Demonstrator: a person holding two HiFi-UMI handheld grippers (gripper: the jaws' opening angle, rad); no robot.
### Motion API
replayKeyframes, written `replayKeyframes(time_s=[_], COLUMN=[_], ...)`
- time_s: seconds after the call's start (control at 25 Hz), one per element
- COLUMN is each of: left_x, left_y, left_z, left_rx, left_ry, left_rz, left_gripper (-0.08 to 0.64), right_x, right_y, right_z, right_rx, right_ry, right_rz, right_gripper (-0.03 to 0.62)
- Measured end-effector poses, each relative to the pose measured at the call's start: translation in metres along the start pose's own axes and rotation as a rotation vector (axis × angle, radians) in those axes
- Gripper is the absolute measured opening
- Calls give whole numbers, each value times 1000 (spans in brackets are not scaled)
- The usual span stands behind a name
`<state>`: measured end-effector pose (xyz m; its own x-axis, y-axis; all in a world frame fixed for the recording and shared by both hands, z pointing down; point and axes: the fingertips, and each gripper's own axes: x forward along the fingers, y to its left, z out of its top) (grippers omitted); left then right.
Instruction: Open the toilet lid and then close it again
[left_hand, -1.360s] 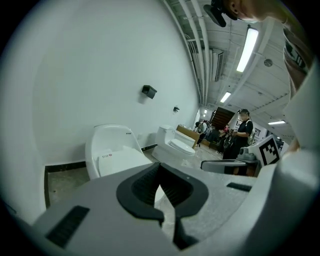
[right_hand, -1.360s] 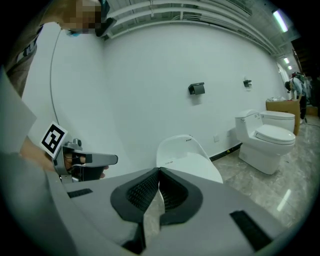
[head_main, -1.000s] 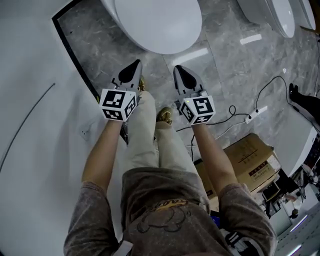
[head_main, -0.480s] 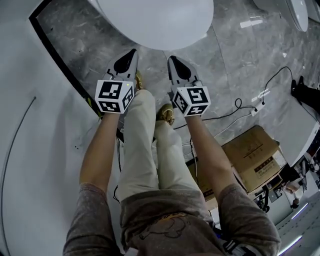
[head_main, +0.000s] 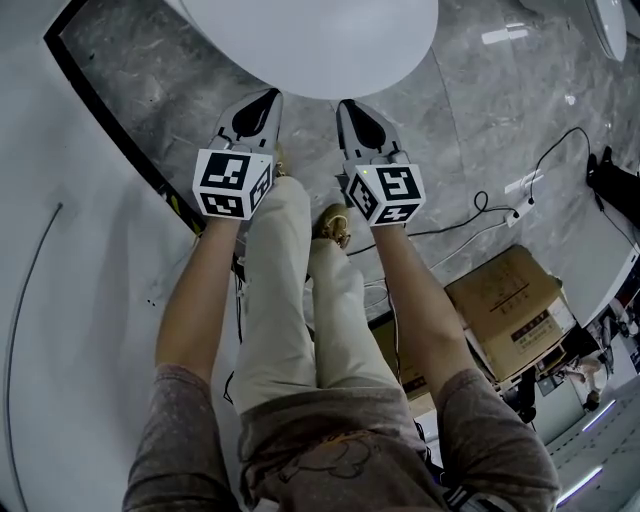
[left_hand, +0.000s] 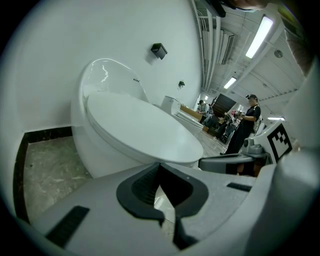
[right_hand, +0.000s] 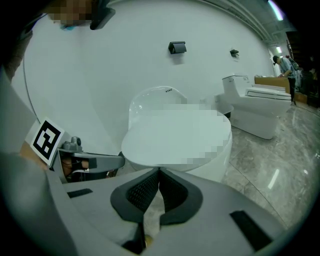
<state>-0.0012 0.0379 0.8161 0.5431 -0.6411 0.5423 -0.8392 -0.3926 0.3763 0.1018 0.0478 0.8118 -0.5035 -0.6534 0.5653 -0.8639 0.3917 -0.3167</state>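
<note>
The white toilet's lid (head_main: 310, 40) lies closed, an oval at the top of the head view. In the left gripper view the lid (left_hand: 140, 130) rests flat on the bowl, and the right gripper view shows the lid (right_hand: 175, 135) straight ahead. My left gripper (head_main: 268, 97) is shut and empty, its tips just short of the lid's front rim. Beside it, my right gripper (head_main: 345, 105) is also shut and empty, just as near the rim. Neither touches the lid. The jaws of each meet at the tips in the left gripper (left_hand: 160, 165) and right gripper (right_hand: 160, 171) views.
My legs and shoes (head_main: 333, 225) stand on grey marble floor below the grippers. A black border strip (head_main: 110, 120) edges the floor at the left. A cardboard box (head_main: 505, 300) and a power strip with cable (head_main: 522, 185) lie at the right. Another toilet (right_hand: 260, 107) stands further right.
Both grippers have sunk and edged forward together, from clear of the toilet to just in front of its lid's rim. The lid stays closed.
</note>
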Motion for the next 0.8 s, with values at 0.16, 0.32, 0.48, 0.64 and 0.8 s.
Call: replayKeyframes(time_s=[0.16,0.32,0.48,0.64,0.8], left_x=[-1,0,-5,-14,-29], left_y=[1,-2,-6,-13,-23], left_z=[2,5,15,30,53], left_rx=[-2,-5,-19,-34,-46], left_ry=[-9,-26,-42,-56,-62], left_rz=[0,-6,-24,-28,-34], left_gripper=[8,8,8,8,8], right_x=[1,-1,-7,-19,-36], right_y=[3,0,3,10,21], right_z=[0,1,12,31,59], right_rx=[-14,-8,-19,-43,-52], right_ry=[8,12,-9,-22,-40], right_rz=[-1,-11,-1,8,19], right_gripper=[26,26,26,26,26])
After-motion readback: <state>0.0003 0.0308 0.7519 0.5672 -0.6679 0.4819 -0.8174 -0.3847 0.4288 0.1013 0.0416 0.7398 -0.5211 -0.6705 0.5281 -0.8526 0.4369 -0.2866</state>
